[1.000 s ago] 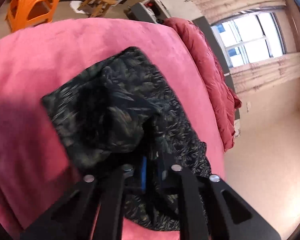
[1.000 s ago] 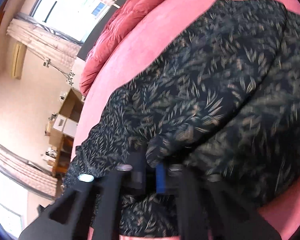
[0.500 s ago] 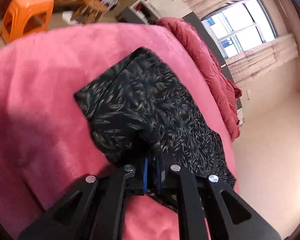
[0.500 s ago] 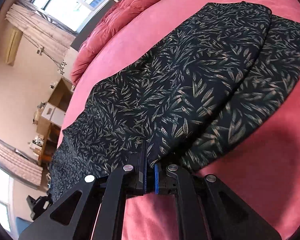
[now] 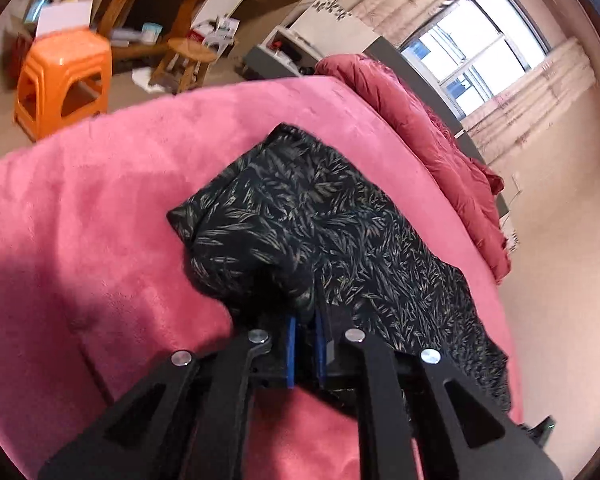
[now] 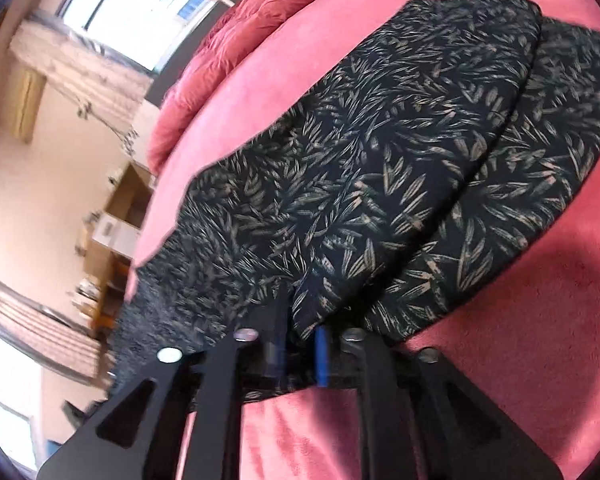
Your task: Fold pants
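pants (image 6: 400,168) folded over on bed (image 5: 100,220); left gripper (image 5: 304,344) pinching hem, right gripper (image 6: 298,350) opening, hem between jaws; more folds likely left

We see the pants (image 6: 380,168) doubled over on the pink blanket (image 6: 520,320), our right gripper (image 6: 298,350) opening, the top layer's edge between its jaws, pads apart.

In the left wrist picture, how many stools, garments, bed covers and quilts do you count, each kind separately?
Stools: 2, the orange plastic stool and the wooden stool
Garments: 1, the leaf-print pants
Bed covers: 1, the pink cover
Quilts: 1, the red quilt
Total: 5
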`<state>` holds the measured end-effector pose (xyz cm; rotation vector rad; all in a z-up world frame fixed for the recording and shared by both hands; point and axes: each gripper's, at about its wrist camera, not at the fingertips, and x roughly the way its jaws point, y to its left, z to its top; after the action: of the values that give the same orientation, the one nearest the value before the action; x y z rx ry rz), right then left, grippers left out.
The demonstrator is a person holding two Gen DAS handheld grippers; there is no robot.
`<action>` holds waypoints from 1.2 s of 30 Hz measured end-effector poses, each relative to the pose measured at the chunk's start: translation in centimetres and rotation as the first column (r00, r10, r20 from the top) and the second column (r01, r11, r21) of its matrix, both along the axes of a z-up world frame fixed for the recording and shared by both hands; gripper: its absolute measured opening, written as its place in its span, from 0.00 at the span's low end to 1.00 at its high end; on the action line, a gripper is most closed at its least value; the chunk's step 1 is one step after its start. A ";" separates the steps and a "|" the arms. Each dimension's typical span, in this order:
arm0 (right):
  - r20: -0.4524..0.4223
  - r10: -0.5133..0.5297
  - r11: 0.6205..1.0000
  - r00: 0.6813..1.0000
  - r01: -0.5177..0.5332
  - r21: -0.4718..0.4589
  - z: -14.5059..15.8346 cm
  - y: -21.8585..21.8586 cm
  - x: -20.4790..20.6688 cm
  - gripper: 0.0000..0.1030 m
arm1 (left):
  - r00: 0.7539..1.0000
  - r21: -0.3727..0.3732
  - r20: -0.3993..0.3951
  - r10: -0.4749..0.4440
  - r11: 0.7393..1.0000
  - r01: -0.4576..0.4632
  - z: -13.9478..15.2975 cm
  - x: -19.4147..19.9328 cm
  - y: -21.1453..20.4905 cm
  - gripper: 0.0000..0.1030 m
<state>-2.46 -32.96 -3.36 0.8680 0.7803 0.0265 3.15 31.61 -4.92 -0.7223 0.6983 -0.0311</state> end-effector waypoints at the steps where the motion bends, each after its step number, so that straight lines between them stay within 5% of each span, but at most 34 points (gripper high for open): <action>1: 0.008 -0.019 1.000 1.000 0.019 0.024 -0.1 -0.8 -0.3 0.31 | 1.000 0.005 0.019 0.009 1.000 -0.009 0.3 -0.4 -0.1 0.12; 6: 0.031 -0.209 0.972 0.977 0.204 0.118 0.4 -6.3 -1.1 0.35 | 0.985 0.056 0.119 0.126 0.989 -0.134 1.9 -4.2 -0.3 0.42; 11: 0.000 -0.331 0.929 0.944 0.326 0.173 -0.3 -12.8 -0.6 0.35 | 0.960 0.071 0.221 0.169 0.980 -0.188 3.7 -6.3 -0.3 0.45; 20: -0.010 -0.422 0.902 0.907 0.421 0.099 -0.2 -18.5 1.4 0.28 | 0.972 0.199 0.170 -0.159 0.972 0.124 4.4 -2.6 -8.5 0.69; 24: 0.012 -0.406 0.913 0.914 0.406 -0.050 0.8 -17.8 2.8 0.09 | 0.964 0.243 0.097 -0.247 0.945 0.217 3.4 -0.4 -12.5 0.81; 26: 0.023 -0.408 0.909 0.913 0.409 -0.081 1.1 -17.7 2.8 0.05 | 0.964 0.277 0.086 -0.252 0.935 0.219 3.3 0.2 -13.7 0.91; 30: 0.076 -0.449 0.886 0.890 0.455 -0.093 2.3 -17.5 0.9 0.04 | 0.961 0.339 0.083 -0.263 0.914 0.222 3.4 0.2 -14.9 0.95; 36: 0.063 -0.507 0.857 0.860 0.511 -0.066 3.9 -17.5 -2.8 0.04 | 0.957 0.299 0.105 -0.271 0.926 0.229 3.6 -0.4 -14.4 0.95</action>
<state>-5.29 -50.48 0.52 0.9713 0.4860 -0.4546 2.72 17.25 -1.29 -0.3467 0.6355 -0.2120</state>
